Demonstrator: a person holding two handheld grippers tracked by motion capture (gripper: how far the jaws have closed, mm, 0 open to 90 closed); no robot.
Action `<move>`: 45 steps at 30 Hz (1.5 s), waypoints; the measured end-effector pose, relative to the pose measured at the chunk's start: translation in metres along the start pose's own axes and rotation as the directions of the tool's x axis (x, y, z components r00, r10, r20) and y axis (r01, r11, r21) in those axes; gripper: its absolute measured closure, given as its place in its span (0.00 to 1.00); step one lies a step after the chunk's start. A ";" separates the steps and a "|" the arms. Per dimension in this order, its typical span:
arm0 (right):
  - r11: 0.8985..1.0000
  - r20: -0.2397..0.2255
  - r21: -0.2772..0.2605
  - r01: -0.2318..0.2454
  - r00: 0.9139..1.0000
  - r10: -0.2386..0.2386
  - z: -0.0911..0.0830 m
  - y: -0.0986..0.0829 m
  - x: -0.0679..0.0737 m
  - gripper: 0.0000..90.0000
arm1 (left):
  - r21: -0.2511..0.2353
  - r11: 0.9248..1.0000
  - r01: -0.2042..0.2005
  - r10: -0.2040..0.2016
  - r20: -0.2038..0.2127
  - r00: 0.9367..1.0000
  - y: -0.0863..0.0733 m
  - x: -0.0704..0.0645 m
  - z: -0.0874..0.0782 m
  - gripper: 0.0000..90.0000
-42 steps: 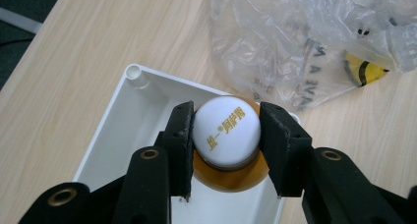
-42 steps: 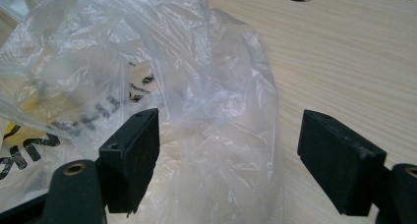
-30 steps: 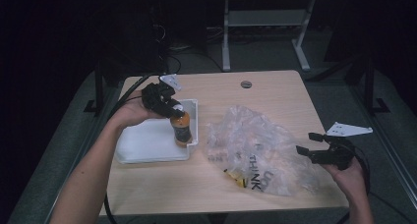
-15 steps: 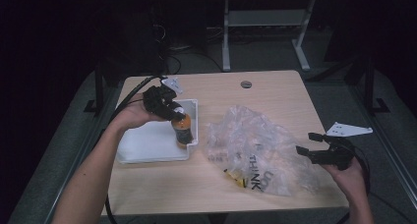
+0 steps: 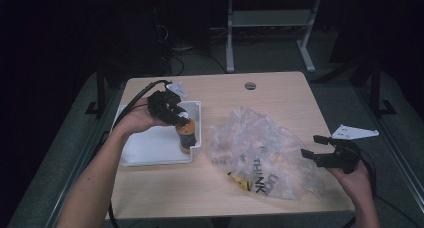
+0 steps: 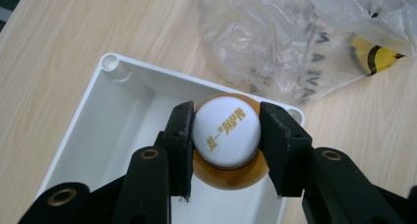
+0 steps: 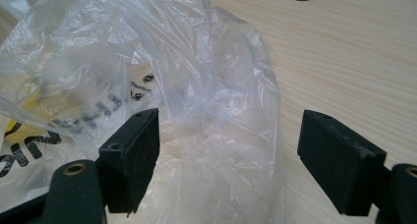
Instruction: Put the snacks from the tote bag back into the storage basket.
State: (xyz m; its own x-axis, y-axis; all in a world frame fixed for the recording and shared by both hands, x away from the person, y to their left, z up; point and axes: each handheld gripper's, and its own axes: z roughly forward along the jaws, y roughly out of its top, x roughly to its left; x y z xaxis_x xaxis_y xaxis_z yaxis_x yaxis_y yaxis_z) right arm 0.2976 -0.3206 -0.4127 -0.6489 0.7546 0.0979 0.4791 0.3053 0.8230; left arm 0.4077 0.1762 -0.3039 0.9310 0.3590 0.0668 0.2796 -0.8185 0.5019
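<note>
Left of frame: left gripper [image 6: 225, 153] pinching white-capped amber bottle [image 6: 227, 138], lowered into white plastic tray [image 6: 115, 103]. Right gripper [image 7: 228, 157] spread wide at crumpled clear plastic bag [image 7: 162, 76]. Probably next: releasing bottle upright.

The bottle [image 6: 227, 144] is amber-orange with a white cap [image 6: 226, 131] that carries gold lettering. The tray [image 6: 115, 117] under it is plain white. The plastic bag [image 5: 265, 153] is clear and crinkled, printed with black letters, and a yellow item with a black stripe [image 6: 372, 57] shows through it. The bench [image 5: 280, 95] is pale wood with a fine straight grain. The left hand-held gripper [image 6: 226, 150] and the right hand-held gripper [image 7: 228, 160] are both matt black, with brass-coloured rivets.
</note>
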 end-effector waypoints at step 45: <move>1.000 -0.002 0.015 0.011 1.000 -0.011 0.003 0.001 0.002 0.26 | -0.022 1.000 0.016 -0.015 0.028 0.999 -0.004 -0.004 0.001 0.60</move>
State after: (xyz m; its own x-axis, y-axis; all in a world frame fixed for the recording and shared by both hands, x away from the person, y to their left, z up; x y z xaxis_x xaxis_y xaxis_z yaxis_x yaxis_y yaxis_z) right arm 0.2986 -0.3166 -0.4136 -0.6557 0.7497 0.0898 0.4804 0.3225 0.8156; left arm 0.4029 0.1779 -0.3070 0.9329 0.3585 0.0351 0.2889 -0.8028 0.5215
